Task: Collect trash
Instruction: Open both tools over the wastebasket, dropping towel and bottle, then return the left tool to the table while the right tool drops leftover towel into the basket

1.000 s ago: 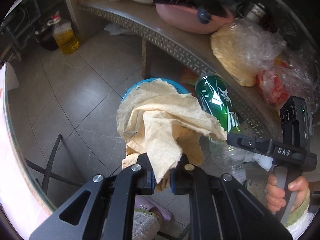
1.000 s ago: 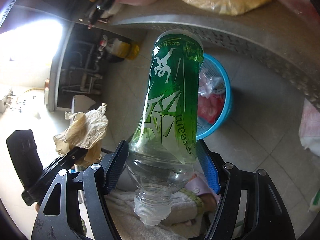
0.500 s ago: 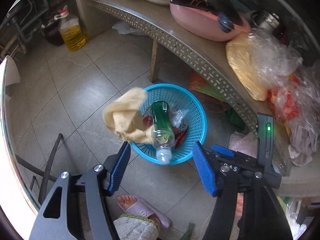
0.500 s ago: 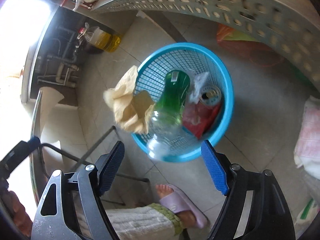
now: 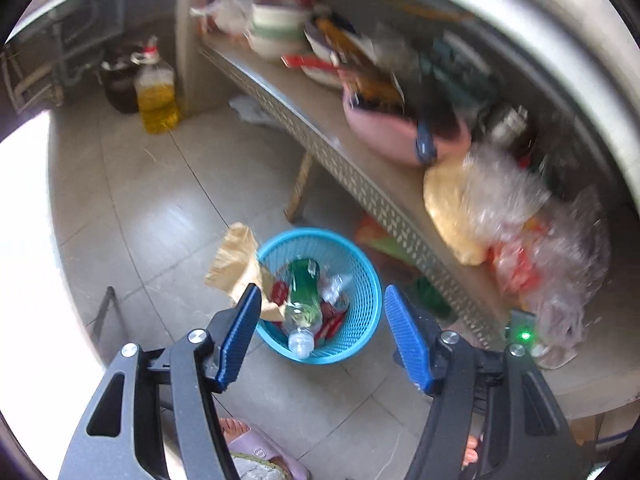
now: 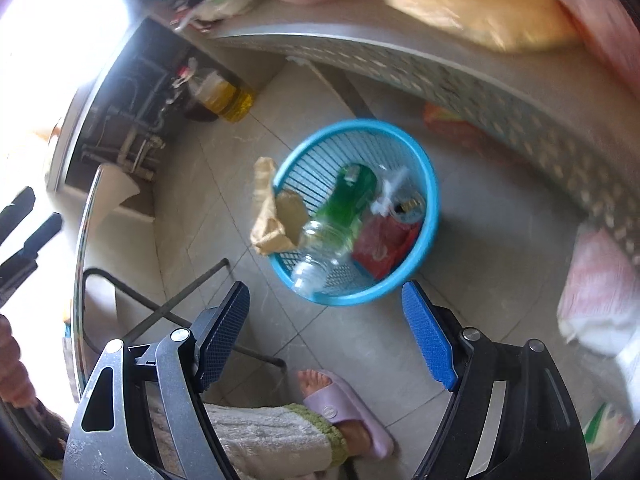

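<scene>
**Risk: Paper Escaping the Basket**

Left hand-held gripper (image 5: 320, 340) and right hand-held gripper (image 6: 326, 338) both stand released, jaws wide, nothing between the pads. Directly beyond them, at 12 o'clock on the floor, sits the blue basket (image 5: 362, 316). The green bottle (image 5: 304, 292) lies inside, neck toward the near rim. The brown paper (image 5: 236, 264) drapes over the rim at 10 o'clock, mostly outside; it is likely to slide onto the tiles. The bench (image 5: 328, 148), at 2 o'clock, holds loose plastic bags (image 5: 532, 220) that a careless reach could drag off.
</scene>
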